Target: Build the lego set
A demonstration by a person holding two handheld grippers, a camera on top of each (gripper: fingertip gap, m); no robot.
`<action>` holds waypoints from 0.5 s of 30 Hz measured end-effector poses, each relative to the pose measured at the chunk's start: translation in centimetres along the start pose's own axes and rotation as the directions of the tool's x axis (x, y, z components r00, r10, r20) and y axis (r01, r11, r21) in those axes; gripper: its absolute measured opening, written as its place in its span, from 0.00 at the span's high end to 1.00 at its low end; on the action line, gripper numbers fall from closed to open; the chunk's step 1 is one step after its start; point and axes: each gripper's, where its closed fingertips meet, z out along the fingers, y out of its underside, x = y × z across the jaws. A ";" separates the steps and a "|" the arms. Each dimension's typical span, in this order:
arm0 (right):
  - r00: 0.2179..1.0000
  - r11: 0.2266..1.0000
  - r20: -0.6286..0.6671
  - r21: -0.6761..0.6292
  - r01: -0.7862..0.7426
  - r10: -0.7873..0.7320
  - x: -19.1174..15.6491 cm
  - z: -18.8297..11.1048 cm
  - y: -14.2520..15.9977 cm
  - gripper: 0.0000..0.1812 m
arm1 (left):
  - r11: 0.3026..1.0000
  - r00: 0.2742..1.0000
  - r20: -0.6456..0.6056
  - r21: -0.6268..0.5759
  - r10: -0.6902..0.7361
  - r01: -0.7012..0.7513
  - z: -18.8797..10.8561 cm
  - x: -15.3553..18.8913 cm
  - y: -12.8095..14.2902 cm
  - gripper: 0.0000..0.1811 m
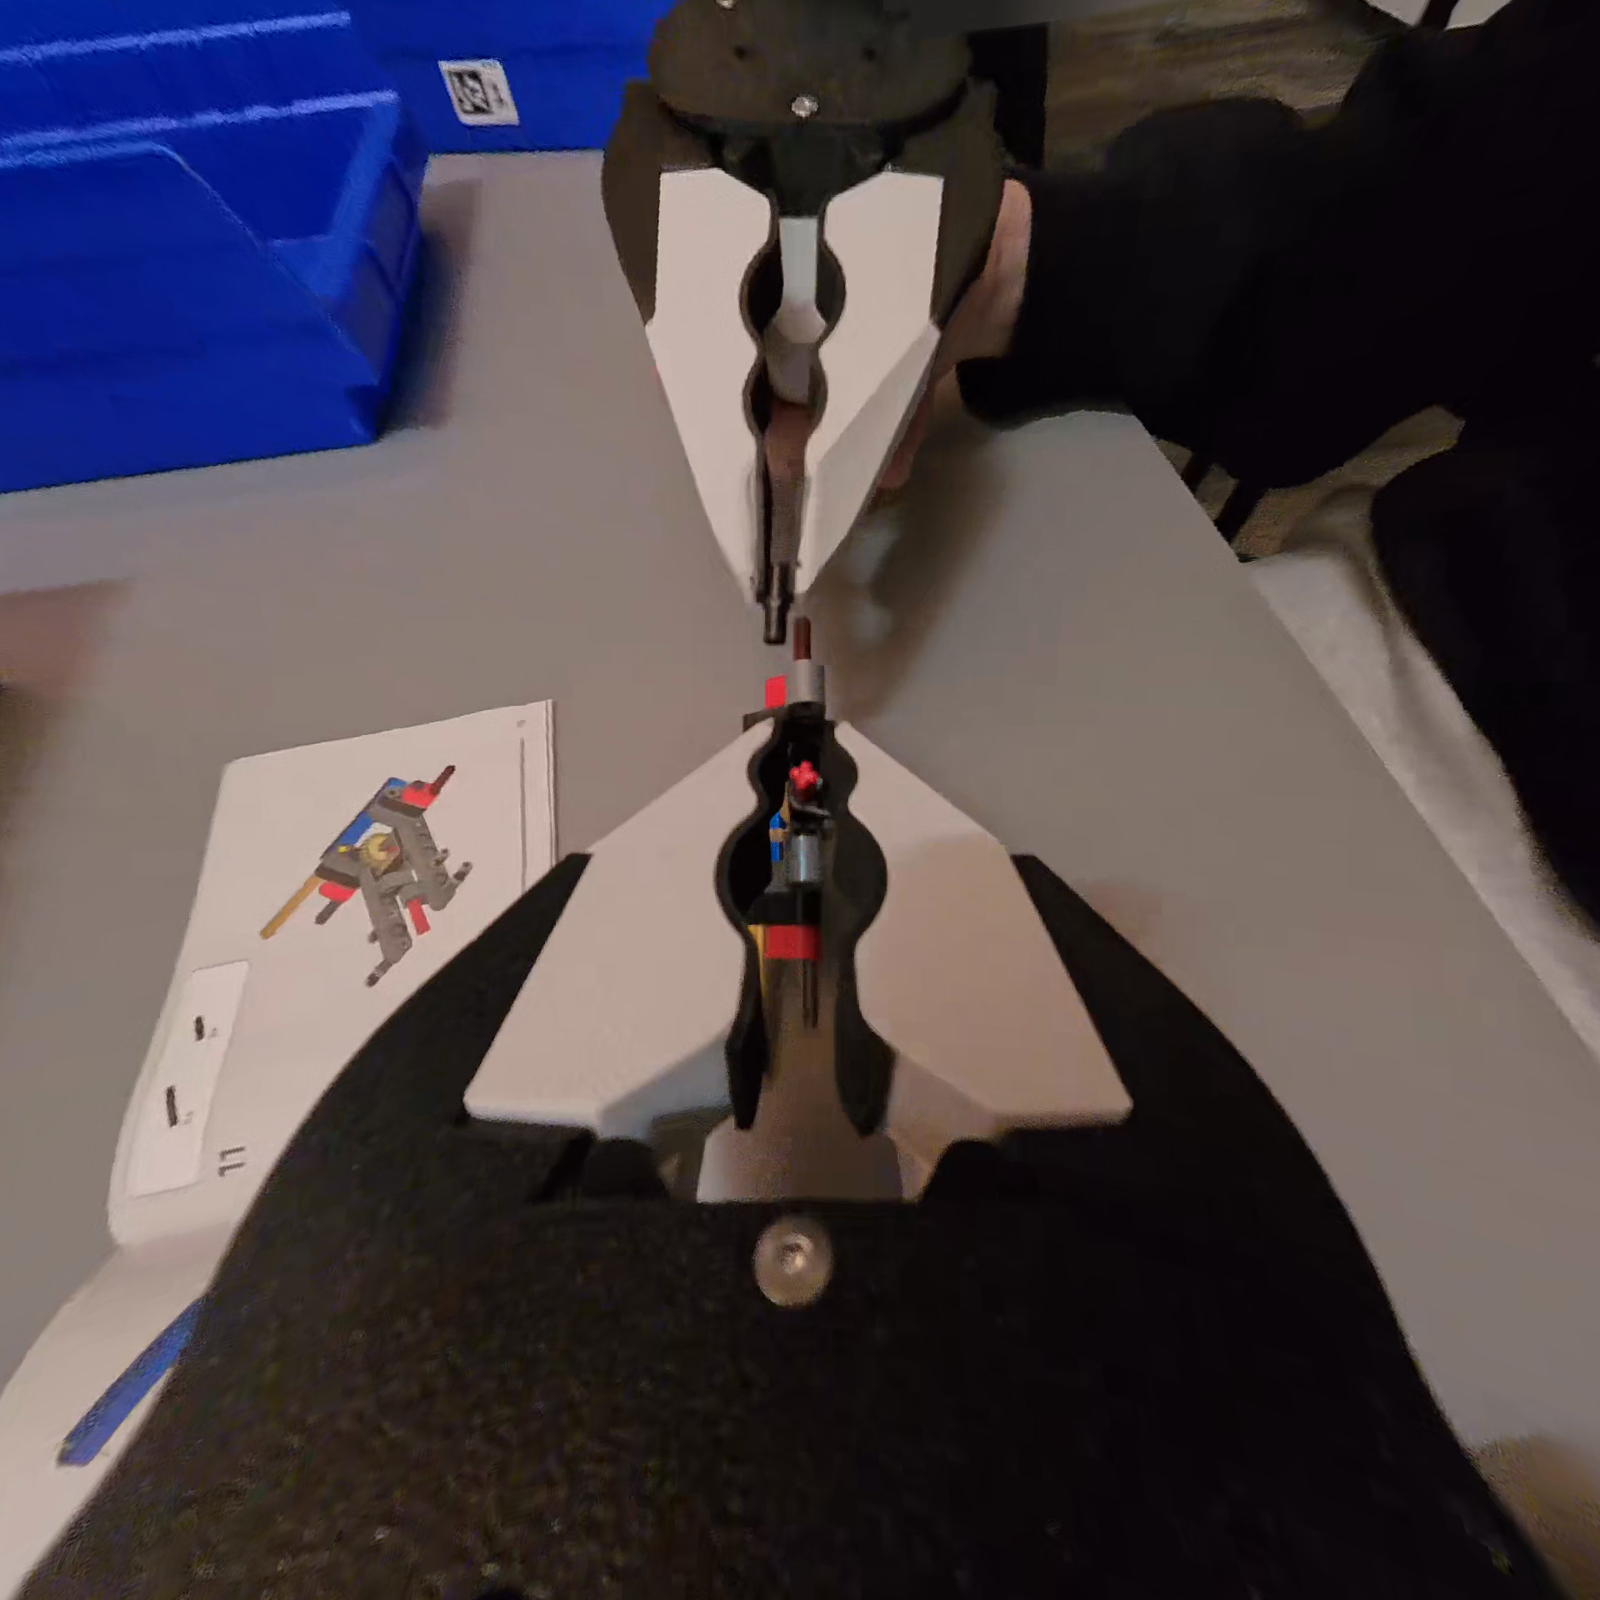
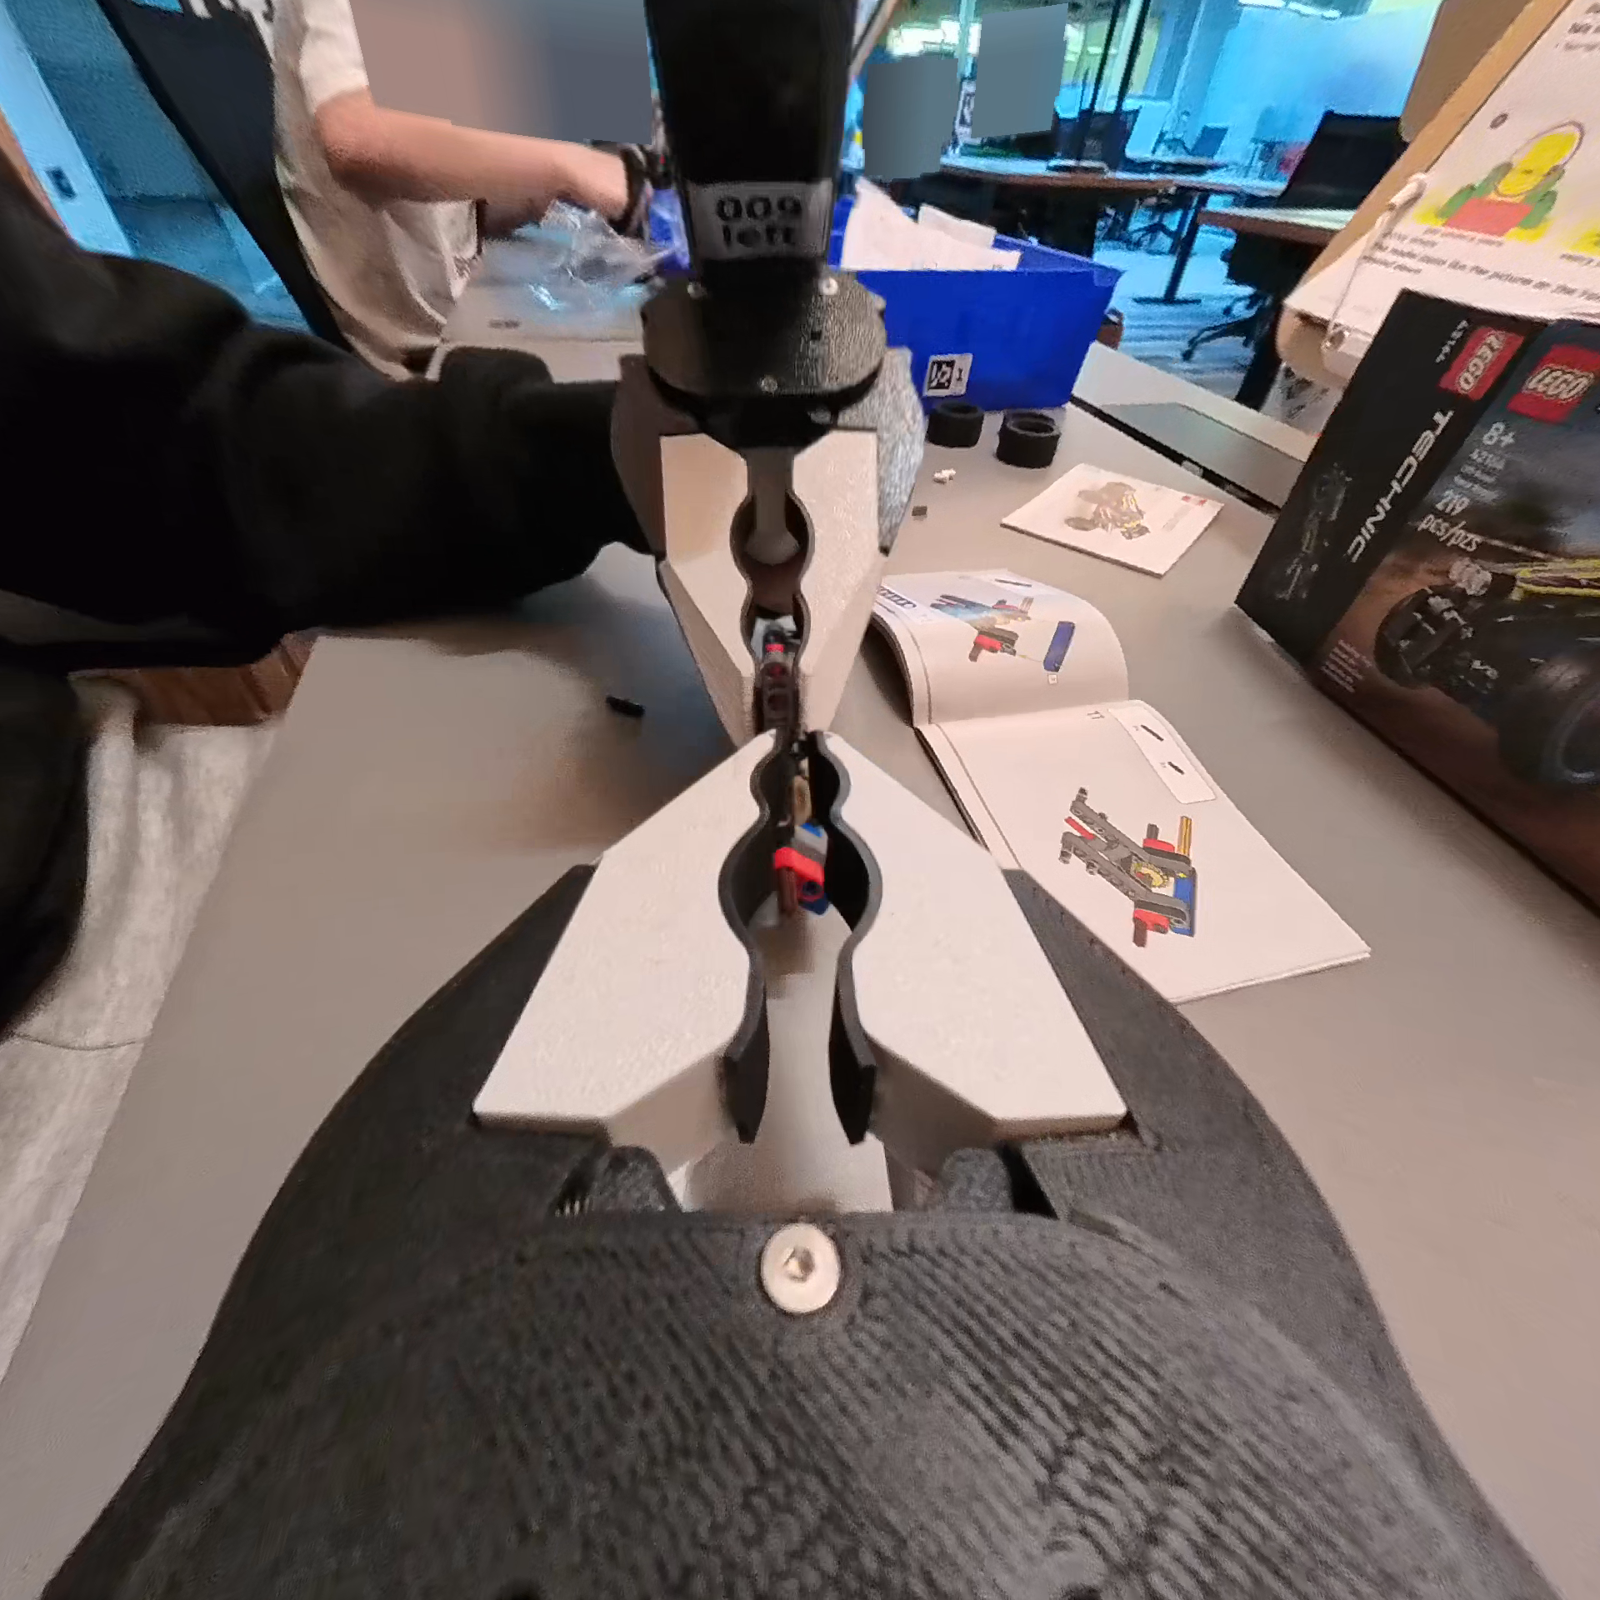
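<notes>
My left gripper (image 1: pixel 792 732) is shut on a small lego assembly (image 1: pixel 801 866) of grey, red, blue and yellow parts. A grey bush (image 1: pixel 809 684) and a dark red axle tip (image 1: pixel 802 636) stick out past its fingertips. My right gripper (image 1: pixel 779 584) faces it tip to tip and is shut on a black pin (image 1: pixel 773 610). The pin's end is just beside the red axle tip, with a small gap. In the right wrist view my right gripper (image 2: pixel 801 740) meets the left gripper (image 2: pixel 779 714), and the assembly (image 2: pixel 798 861) shows through the finger gap; the pin is hard to make out there.
An open instruction booklet (image 1: pixel 346 909) (image 2: pixel 1125 848) lies on the grey table (image 1: pixel 1082 693). Blue bins (image 1: pixel 190 260) stand at the back. A lego box (image 2: pixel 1429 563), two black tyres (image 2: pixel 996 429), a second booklet (image 2: pixel 1112 517) and a loose black pin (image 2: pixel 625 706) are nearby. A person works at the far table. Only a small space, under 4 cm, lies between the two pairs of fingers.
</notes>
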 end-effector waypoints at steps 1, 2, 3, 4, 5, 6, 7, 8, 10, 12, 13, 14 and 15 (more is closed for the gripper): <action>1.000 1.000 -0.006 0.012 -0.007 0.007 0.1 -0.1 -0.2 0.99 | 1.000 1.000 -0.022 -0.003 -0.015 0.015 0.1 0.0 0.0 0.97; 1.000 1.000 0.010 0.023 -0.004 0.004 -0.1 -0.2 -0.3 0.99 | 0.999 0.999 -0.036 0.004 -0.036 0.037 0.2 -0.1 0.0 0.97; 1.000 0.999 0.020 0.032 0.001 -0.002 -0.3 -0.3 -0.4 0.99 | 0.998 0.997 -0.041 0.019 -0.060 0.060 0.3 -0.2 -0.2 0.97; 1.000 0.999 0.014 0.036 0.003 -0.004 -0.2 -0.4 -0.4 0.99 | 0.996 0.996 -0.044 0.039 -0.075 0.077 0.2 -0.4 -0.3 0.98; 1.000 0.999 0.023 0.031 0.011 -0.012 -0.4 -0.3 -0.4 0.99 | 0.994 0.995 -0.046 0.054 -0.089 0.092 0.2 -0.4 -0.4 0.98; 1.000 1.000 0.018 0.020 0.013 -0.013 -0.4 -0.1 -0.3 0.99 | 0.993 0.994 -0.048 0.062 -0.101 0.104 0.2 -0.4 -0.4 0.98; 1.000 1.000 -0.002 0.003 0.011 -0.011 -0.1 0.1 -0.1 0.99 | 0.992 0.993 -0.053 0.070 -0.103 0.106 0.1 -0.3 -0.5 0.98; 1.000 1.000 -0.005 -0.016 0.014 -0.014 -0.1 0.3 0.2 0.99 | 0.991 0.993 -0.050 0.078 -0.102 0.106 0.1 -0.3 -0.5 0.97; 0.999 0.999 -0.038 -0.039 0.020 -0.021 0.3 0.6 0.4 0.99 | 0.992 0.995 -0.040 0.086 -0.093 0.096 0.0 -0.3 -0.3 0.97; 0.999 0.999 -0.027 -0.040 0.017 -0.018 0.2 0.6 0.5 0.99 | 0.992 0.997 -0.034 0.097 -0.076 0.079 -0.1 -0.2 -0.3 0.98; 1.000 0.999 -0.026 -0.038 0.013 -0.014 0.2 0.6 0.4 0.99 | 0.992 0.997 -0.025 0.100 -0.068 0.070 -0.2 -0.2 -0.3 0.98; 1.000 0.999 -0.017 -0.035 0.014 -0.015 0.1 0.6 0.4 0.99 | 0.993 0.998 -0.015 0.102 -0.061 0.062 -0.2 -0.3 -0.3 0.98; 1.000 0.999 -0.006 -0.034 0.018 -0.018 -0.1 0.6 0.4 0.99 | 0.993 0.998 -0.007 0.101 -0.056 0.057 -0.1 -0.3 -0.3 0.98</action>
